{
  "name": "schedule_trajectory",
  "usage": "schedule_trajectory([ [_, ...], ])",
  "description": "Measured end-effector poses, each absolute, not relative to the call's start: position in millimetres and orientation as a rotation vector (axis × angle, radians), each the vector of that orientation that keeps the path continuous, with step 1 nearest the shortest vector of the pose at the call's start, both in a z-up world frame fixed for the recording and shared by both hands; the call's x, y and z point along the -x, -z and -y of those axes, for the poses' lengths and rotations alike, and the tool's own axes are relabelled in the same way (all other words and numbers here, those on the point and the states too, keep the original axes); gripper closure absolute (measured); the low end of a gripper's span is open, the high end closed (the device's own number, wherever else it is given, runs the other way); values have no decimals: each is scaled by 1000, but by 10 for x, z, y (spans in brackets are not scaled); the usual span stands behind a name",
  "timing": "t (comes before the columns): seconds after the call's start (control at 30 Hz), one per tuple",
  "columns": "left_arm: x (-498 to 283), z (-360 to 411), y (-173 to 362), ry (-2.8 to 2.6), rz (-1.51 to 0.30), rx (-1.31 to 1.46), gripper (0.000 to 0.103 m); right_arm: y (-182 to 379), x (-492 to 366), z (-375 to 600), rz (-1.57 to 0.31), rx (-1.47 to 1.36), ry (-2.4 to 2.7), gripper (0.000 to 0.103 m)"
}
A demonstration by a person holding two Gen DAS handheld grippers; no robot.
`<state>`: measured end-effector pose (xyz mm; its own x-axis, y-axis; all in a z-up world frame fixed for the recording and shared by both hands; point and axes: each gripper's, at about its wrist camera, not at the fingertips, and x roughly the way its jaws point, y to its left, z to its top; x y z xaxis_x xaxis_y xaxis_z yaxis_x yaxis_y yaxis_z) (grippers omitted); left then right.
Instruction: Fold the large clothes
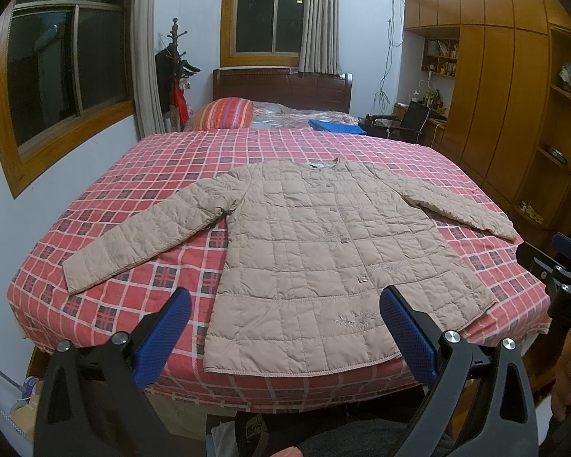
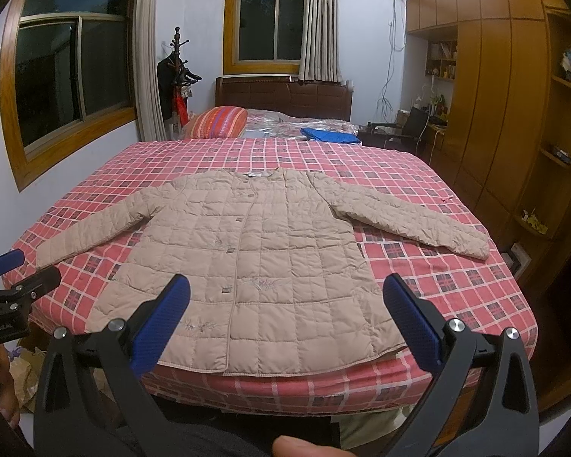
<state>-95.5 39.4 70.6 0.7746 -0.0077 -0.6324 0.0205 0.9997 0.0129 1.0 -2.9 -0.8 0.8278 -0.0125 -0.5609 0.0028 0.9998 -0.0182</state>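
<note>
1. 1 quilted beige jacket [image 1: 304,262] – 2 sleeves, centre frame.
2. 2 grippers: left gripper [image 1: 285,337], right gripper [image 2: 285,331], bottom.
3. 2 windows [image 1: 266,19] – upper left & top centre.
4. 1 striped pillow [image 1: 224,113], 1 blue cloth [image 1: 337,126].

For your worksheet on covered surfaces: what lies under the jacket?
The jacket lies flat on the checked bedspread, which shows all around it. Whatever is directly beneath it is covered.

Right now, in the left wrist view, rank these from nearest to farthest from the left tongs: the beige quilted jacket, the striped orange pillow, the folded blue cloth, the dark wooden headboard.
1. Beige quilted jacket: spread flat just ahead of the open left tongs.
2. Striped orange pillow at far left and folded blue cloth at far right: too close to call.
3. Dark wooden headboard: against the back wall.
</note>
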Motion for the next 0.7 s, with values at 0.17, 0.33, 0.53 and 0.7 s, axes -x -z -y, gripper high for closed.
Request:
schedule_trajectory([
  [0.17,951,-391,-705,16,-683,-20,4,9,-8,26,-594,18,8,2],
  [0.33,951,-389,-704,15,-683,-20,4,10,-10,27,-594,19,8,2],
  [0.53,951,-391,-704,16,-683,-20,4,11,-10,31,-594,18,9,2],
  [0.7,954,-394,-705,16,-684,-19,4,10,-7,27,-594,19,9,2],
])
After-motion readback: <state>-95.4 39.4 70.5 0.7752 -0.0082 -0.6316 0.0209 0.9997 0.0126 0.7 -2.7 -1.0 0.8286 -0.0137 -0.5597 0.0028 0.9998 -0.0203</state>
